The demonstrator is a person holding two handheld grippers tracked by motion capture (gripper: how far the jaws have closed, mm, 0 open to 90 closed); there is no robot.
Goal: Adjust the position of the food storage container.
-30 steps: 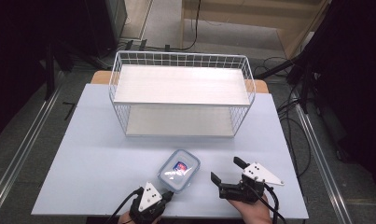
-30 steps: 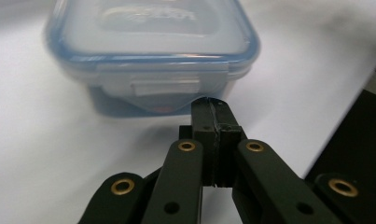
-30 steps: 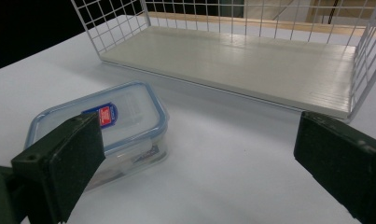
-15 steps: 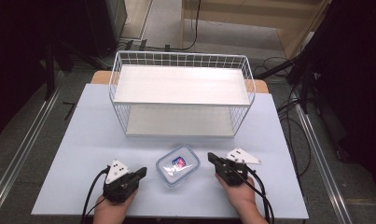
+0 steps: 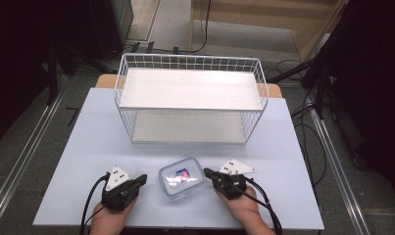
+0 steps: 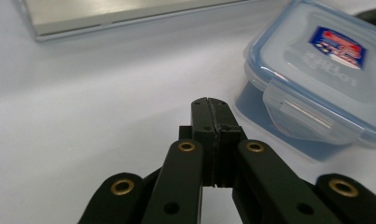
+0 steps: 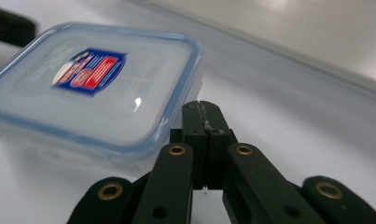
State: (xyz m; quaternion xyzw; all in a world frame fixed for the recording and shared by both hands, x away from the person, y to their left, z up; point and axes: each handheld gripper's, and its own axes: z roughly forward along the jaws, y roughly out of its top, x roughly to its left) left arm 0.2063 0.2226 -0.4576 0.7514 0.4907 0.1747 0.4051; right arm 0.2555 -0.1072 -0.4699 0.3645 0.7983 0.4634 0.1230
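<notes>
A clear plastic box (image 5: 181, 177) with a blue-rimmed snap lid and a red and blue label lies flat on the table between my two grippers. My left gripper (image 5: 142, 178) rests just left of it, jaws shut and empty, pointing right towards the box. In the left gripper view the shut tips (image 6: 212, 102) stop short of the box (image 6: 316, 60) and its side latch. My right gripper (image 5: 207, 172) lies just right of the box, also shut with nothing in it. In the right gripper view its tips (image 7: 202, 106) sit close to the lid's corner (image 7: 92, 84).
A white wire basket rack (image 5: 190, 93) with two pale shelves stands at the back middle of the light blue table (image 5: 87, 142). Cables trail from both grippers over the near edge. Dark floor, rails and cables surround the table.
My left gripper has moved left, away from the box's near side. The right gripper's jaws, spread a second ago, are now shut, and it has slid left towards the box.
</notes>
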